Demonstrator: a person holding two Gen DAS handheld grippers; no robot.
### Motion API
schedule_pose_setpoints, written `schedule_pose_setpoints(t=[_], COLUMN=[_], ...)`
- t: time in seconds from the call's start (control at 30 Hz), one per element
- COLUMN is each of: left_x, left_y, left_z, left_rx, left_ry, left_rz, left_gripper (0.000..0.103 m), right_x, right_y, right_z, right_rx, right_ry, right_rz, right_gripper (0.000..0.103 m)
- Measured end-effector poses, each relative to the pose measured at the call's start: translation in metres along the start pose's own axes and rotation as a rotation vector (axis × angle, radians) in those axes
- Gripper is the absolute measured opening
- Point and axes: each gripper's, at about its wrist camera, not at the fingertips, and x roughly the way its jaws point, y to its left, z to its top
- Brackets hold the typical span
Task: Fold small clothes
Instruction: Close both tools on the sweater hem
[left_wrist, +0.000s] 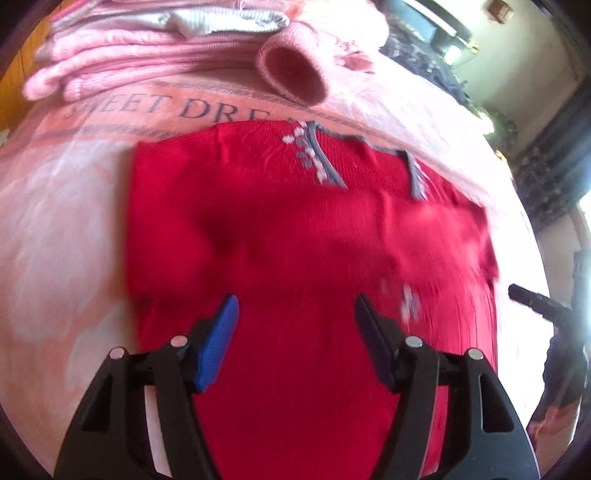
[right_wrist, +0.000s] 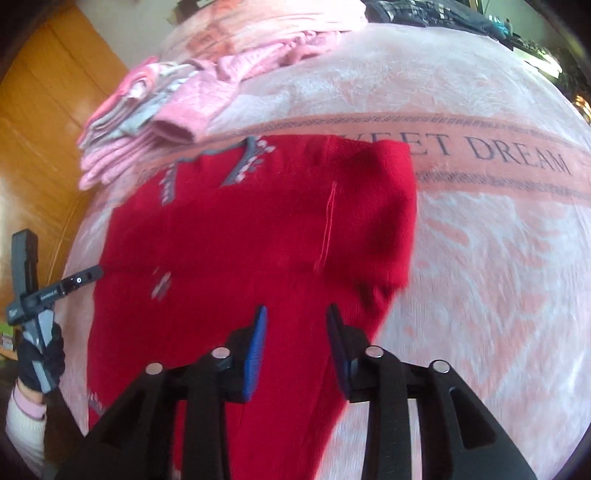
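Red knit sweater with grey trim (left_wrist: 295, 229) lies flat on pink "SWEET DREAM" blanket (right_wrist: 480, 240), sides apparently folded in. Left claw (left_wrist: 295, 314) and right claw (right_wrist: 295, 325) both gape empty above hem. Remaining: likely final lengthwise fold, then stacking on folded pink clothes pile (left_wrist: 147, 62).

pink blanket (right_wrist: 480, 258) | wooden panel (right_wrist: 44, 110) | bright daylight

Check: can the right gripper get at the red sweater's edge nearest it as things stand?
Probably yes. The right gripper hovers over the red sweater with jaws open, nothing between them. The pink clothes stack sits farther back, out of the way.
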Motion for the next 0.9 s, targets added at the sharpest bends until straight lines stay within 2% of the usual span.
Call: schedule_pose_setpoints(t=[0.1,0.27,0.47,0.67,0.9], left_x=[-0.029,-0.069,-0.085,-0.08,-0.075], left_y=[0.014,0.038,0.051,0.058,0.043], left_z=[-0.048,-0.134,-0.207,-0.249,-0.259], left_rx=[0.019,0.006,-0.043,-0.099,-0.075], left_ry=[0.038,0.113,0.193,0.232,0.25], left_rz=[0.01,-0.007,-0.035,-0.062,-0.061], left_gripper=[0.067,0.067,0.068,0.068,0.075], right_x=[-0.017,-0.031,-0.044,-0.047,-0.046], right_y=[0.005,0.013,0.02,0.016,0.022], right_z=[-0.043,-0.125,-0.197,-0.24,-0.253], right_rx=[-0.021,-0.037,-0.02,0.03,0.029], right_ry=[0.03,0.101,0.142,0.182,0.177], right_rz=[0.021,0.051,0.03,0.043,0.054], right_gripper=[0.041,0.041,0.05,0.052,0.06])
